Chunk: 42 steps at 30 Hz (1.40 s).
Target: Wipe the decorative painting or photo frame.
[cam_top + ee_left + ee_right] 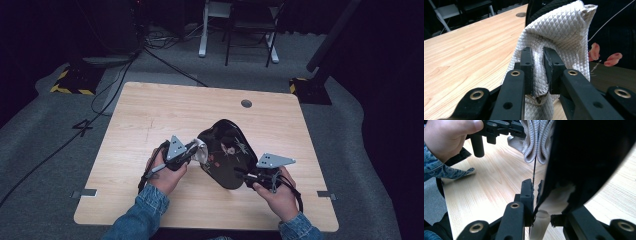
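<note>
You are at the near edge of a light wooden table [150, 115], a gripper in each hand. A black lacquered tray [227, 150] painted with pink flowers sits a little right of the table's centre, tilted up rather than lying flat. Your right gripper [245, 176] has its jaws closed narrow on the tray's near rim. Your left gripper [196, 150] has its jaws pinched tight on a pale quilted cloth [201, 151], which touches the tray's left edge.

There is bare tabletop to the left of your left hand [165, 175] and across the whole far half, where a small round cable hole [246, 103] sits near the far edge. To the right of your right hand [277, 192] the bare strip is narrower. Grey carpet surrounds the table.

The left gripper view shows the cloth's diamond weave bunched between the pads [526, 65] and the tray's pink petals just beyond. The right gripper view looks along the tray's thin rim, gripped edge-on, with the folded cloth [536, 140] hanging against the tray farther off.
</note>
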{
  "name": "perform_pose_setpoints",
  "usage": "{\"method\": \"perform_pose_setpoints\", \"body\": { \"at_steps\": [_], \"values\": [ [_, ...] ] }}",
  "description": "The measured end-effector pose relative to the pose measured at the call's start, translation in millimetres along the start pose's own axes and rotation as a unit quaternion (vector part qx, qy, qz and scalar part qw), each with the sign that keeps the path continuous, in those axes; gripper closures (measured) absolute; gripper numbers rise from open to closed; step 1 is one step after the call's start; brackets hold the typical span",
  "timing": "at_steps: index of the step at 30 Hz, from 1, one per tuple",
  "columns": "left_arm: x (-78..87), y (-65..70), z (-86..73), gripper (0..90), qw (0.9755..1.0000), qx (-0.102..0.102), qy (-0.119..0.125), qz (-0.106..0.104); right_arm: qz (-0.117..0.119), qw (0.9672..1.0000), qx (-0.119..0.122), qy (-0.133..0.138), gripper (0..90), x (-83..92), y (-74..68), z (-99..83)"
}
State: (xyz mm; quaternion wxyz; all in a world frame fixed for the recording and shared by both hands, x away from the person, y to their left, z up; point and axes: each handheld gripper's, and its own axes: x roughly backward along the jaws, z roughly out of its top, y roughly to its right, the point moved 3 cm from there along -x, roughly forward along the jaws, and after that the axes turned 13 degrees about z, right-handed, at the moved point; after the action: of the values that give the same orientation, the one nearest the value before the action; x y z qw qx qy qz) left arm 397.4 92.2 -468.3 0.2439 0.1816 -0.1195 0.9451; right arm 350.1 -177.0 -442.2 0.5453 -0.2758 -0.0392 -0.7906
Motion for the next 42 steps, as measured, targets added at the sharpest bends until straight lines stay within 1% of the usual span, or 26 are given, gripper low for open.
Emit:
{"method": "perform_pose_setpoints", "body": {
  "at_steps": [3,6,11,14,22,25,27,29,32,34,37,41,42],
  "values": [
    [-0.1,0.2,0.0,78.5,1.0,-0.001,-0.001,0.002,-0.001,1.0,0.001,0.0,77.3,0.0,0.0,0.0],
    [-0.1,5.5,0.0,78.5,1.0,-0.004,-0.001,0.003,-0.001,1.0,0.001,-0.001,77.4,0.0,0.2,0.1],
    [1.0,18.2,1.6,78.5,0.9998,-0.016,-0.006,-0.013,-0.004,1.0,0.001,-0.004,77.4,0.5,0.5,-0.1],
    [1.8,27.7,3.4,78.5,0.9992,-0.031,-0.004,-0.023,-0.005,1.0,0.0,-0.004,77.3,0.6,0.8,-0.1],
    [7.6,54.2,11.3,78.4,0.9968,-0.06,0.002,-0.052,-0.007,1.0,0.0,-0.003,77.5,1.1,1.9,-0.1],
    [9.1,61.0,12.8,78.3,0.9958,-0.07,0.005,-0.059,-0.007,1.0,-0.001,-0.003,77.7,1.3,2.1,-0.2],
    [9.8,63.7,13.3,78.3,0.9953,-0.073,0.006,-0.063,-0.007,1.0,-0.001,-0.003,77.8,1.4,2.2,-0.2],
    [9.8,64.3,13.4,78.3,0.9952,-0.073,0.007,-0.064,-0.007,1.0,-0.001,-0.003,77.9,1.4,2.3,-0.2],
    [9.0,60.6,13.0,78.4,0.9953,-0.067,0.008,-0.069,-0.008,1.0,0.0,-0.002,78.1,1.5,2.6,-0.4],
    [8.7,57.7,12.4,78.4,0.9955,-0.066,0.009,-0.067,-0.007,1.0,0.0,-0.001,78.2,1.6,2.8,-0.5],
    [7.7,51.2,11.5,78.4,0.9963,-0.063,0.008,-0.059,-0.007,1.0,-0.001,-0.001,78.3,1.9,2.9,-0.7],
    [5.2,38.5,8.6,78.4,0.9977,-0.052,0.003,-0.044,-0.006,1.0,-0.002,0.0,78.3,2.0,2.8,-0.8],
    [4.5,35.4,7.7,78.4,0.9981,-0.047,0.002,-0.04,-0.006,1.0,-0.002,0.0,78.3,1.9,2.8,-0.7]
  ]
}}
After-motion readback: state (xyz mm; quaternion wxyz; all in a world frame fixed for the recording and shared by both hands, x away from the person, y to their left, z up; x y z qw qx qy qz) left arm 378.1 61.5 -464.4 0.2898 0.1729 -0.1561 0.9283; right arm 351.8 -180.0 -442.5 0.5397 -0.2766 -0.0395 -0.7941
